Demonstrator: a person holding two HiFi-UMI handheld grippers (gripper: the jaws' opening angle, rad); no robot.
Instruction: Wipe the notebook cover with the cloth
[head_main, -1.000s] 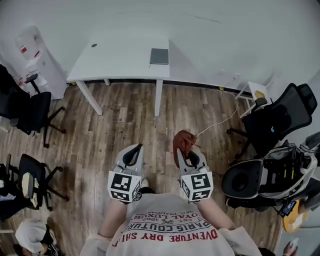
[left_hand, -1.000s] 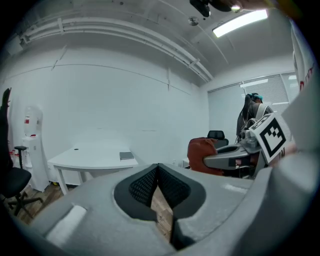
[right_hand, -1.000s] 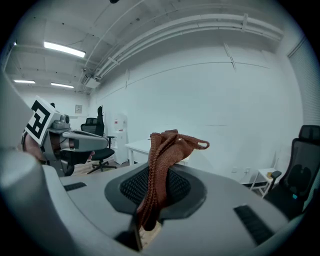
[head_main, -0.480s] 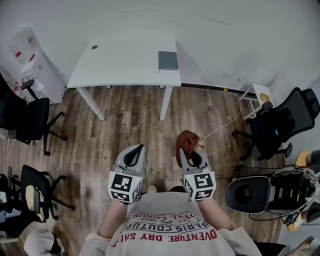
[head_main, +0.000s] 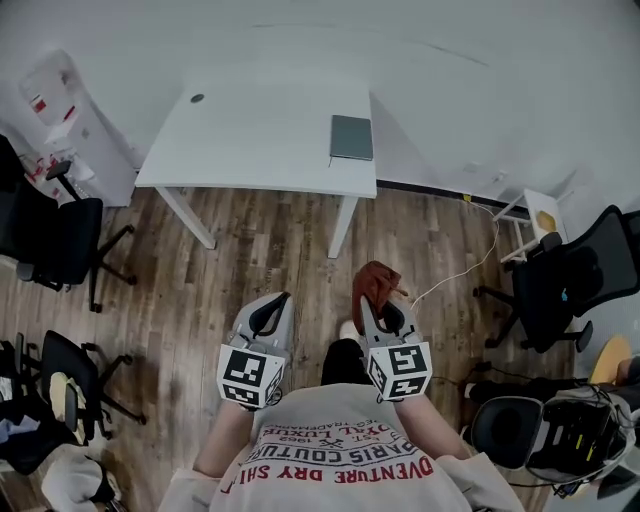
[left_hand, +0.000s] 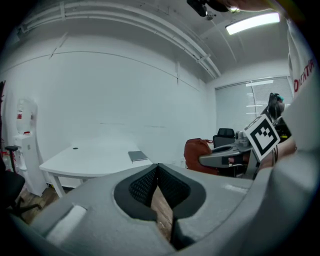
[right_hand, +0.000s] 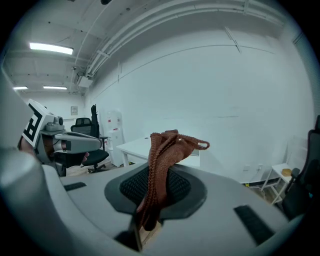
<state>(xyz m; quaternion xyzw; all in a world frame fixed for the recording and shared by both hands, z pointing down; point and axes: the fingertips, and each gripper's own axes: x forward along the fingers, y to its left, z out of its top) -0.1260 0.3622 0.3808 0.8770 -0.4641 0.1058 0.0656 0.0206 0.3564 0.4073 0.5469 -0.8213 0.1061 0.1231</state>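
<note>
Both held parallel at waist, pointing forward: left gripper (head_main: 270, 302) jaws together (empty), right gripper (head_main: 377, 308) jaws clamped on cloth (head_main: 374, 280).

1. The dark grey rectangular notebook (head_main: 351, 138) lies flat and closed on the white table (head_main: 250, 130), near its right edge.
2. The rust-brown knitted cloth (right_hand: 162, 165) is bunched up, pinched between the jaws of the right gripper (head_main: 376, 306), and stands out past them.

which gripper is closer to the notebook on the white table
Right. The right gripper, holding the cloth, is almost straight in line with the notebook; the left gripper sits further to the side. Both are well short of the table.
</note>
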